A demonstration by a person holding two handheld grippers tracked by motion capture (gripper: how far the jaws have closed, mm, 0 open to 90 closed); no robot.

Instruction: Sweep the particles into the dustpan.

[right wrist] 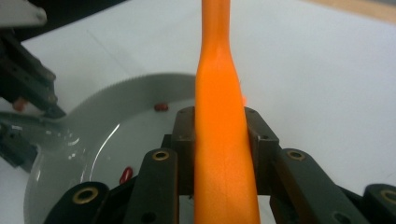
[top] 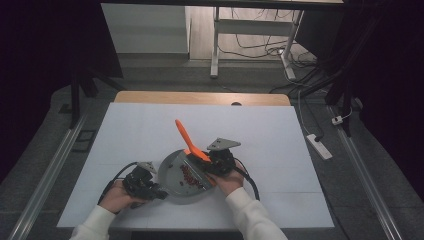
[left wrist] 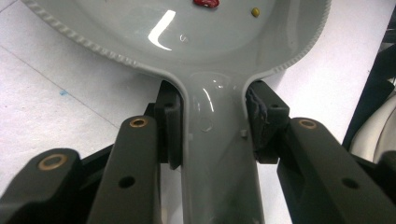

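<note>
Left hand-held gripper (left wrist: 212,135) is clamping the handle of a grey dish (left wrist: 205,42), its two black pads pressing the handle's sides with no gap showing. In the high view this left hand-held gripper (top: 159,192) is sitting at about 8 o'clock from the dish (top: 172,170), near the bench's (top: 125,130) front edge, and the dish's handle is running from the bowl toward 8 o'clock into the jaws. Inside the left gripper view the bowl is opening out toward 12 o'clock, with a red bean (left wrist: 206,3) and a small yellow speck lying in it.

Right hand-held gripper (right wrist: 220,135) is squeezing an orange spatula (right wrist: 222,116) between its pads, closed tight on the broad part of the shaft. In the high view this right hand-held gripper (top: 209,162) is sitting at about 3 o'clock from the dish, and the spatula (top: 187,137) is lying with its long axis on a slant, its slim free end pointing toward 11 o'clock, out past the dish's far rim, and its wider end reaching down over the bowl toward 5 o'clock. A heap of red beans (top: 189,176) is lying in the bowl beside that lower end. In the right gripper view the spatula is running straight up toward 12 o'clock, narrowing as it goes, with the dish (right wrist: 112,126) below and left of it.
</note>
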